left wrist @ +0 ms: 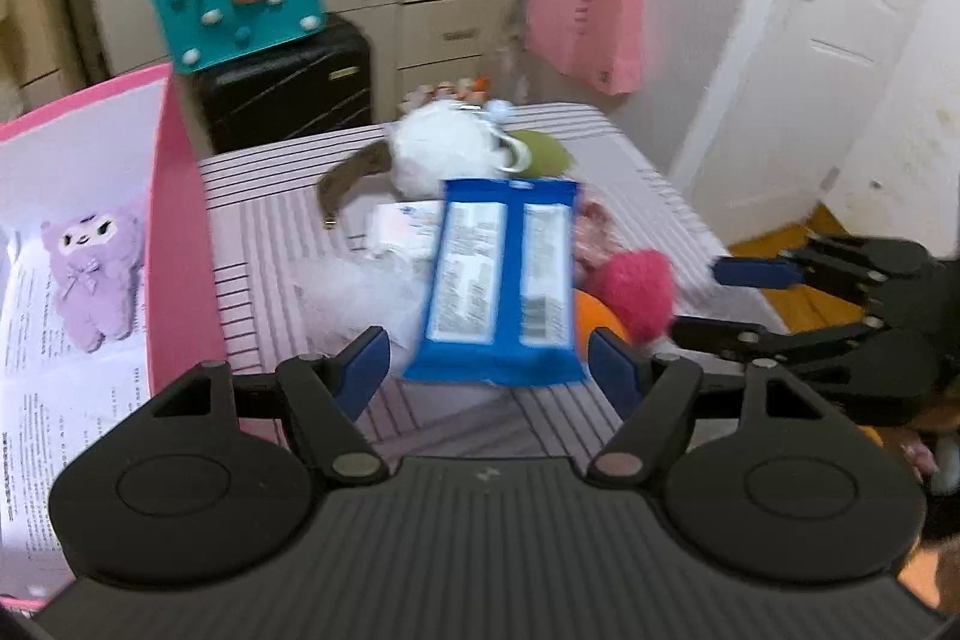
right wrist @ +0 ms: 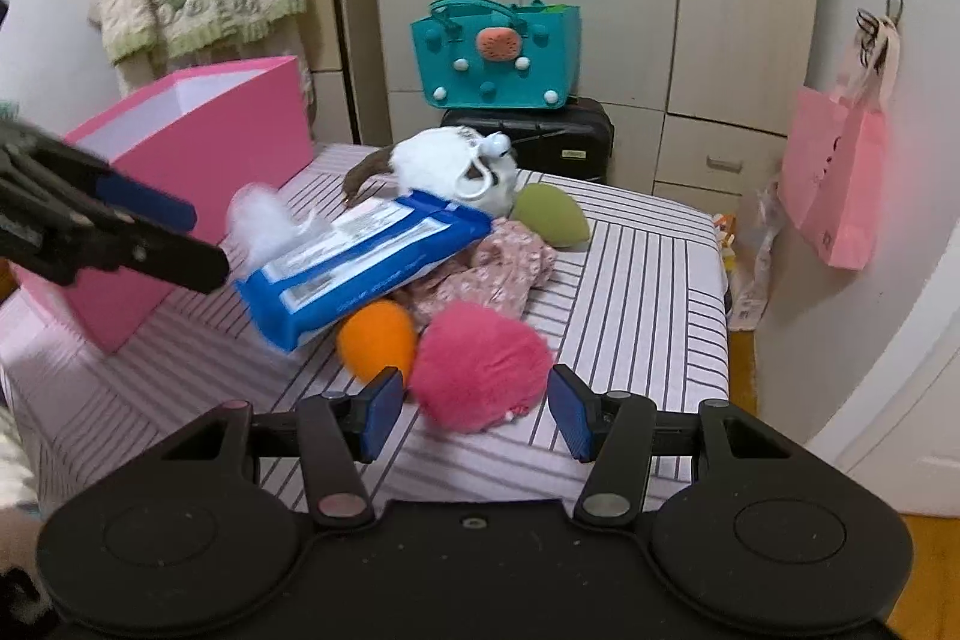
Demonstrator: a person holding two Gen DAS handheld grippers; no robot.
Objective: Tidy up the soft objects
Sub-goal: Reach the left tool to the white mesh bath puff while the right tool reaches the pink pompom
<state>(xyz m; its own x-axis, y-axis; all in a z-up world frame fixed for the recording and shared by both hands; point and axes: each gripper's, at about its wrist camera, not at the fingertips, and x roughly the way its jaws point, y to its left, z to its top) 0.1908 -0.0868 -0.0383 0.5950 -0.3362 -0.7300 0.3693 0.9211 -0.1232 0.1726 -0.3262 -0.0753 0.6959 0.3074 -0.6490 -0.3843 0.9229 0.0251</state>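
A blue wipes pack (left wrist: 501, 280) (right wrist: 360, 259) lies on the striped table among soft objects: a pink pompom (right wrist: 480, 364) (left wrist: 636, 292), an orange sponge (right wrist: 377, 337), a green sponge (right wrist: 551, 215), a white plush (right wrist: 444, 166) (left wrist: 438, 148), white fluff (right wrist: 261, 217) and floral cloth (right wrist: 486, 271). My left gripper (left wrist: 486, 370) is open, just in front of the pack's near end. My right gripper (right wrist: 474, 415) is open, its fingers either side of the pompom's near edge. A pink box (left wrist: 180, 244) (right wrist: 198, 160) stands at the left.
A teal bag (right wrist: 498, 52) sits on a black suitcase (right wrist: 540, 139) behind the table. A pink paper bag (right wrist: 837, 184) hangs on the right wall. The box holds a purple plush picture (left wrist: 93, 268). A white door (left wrist: 810, 58) is at the right.
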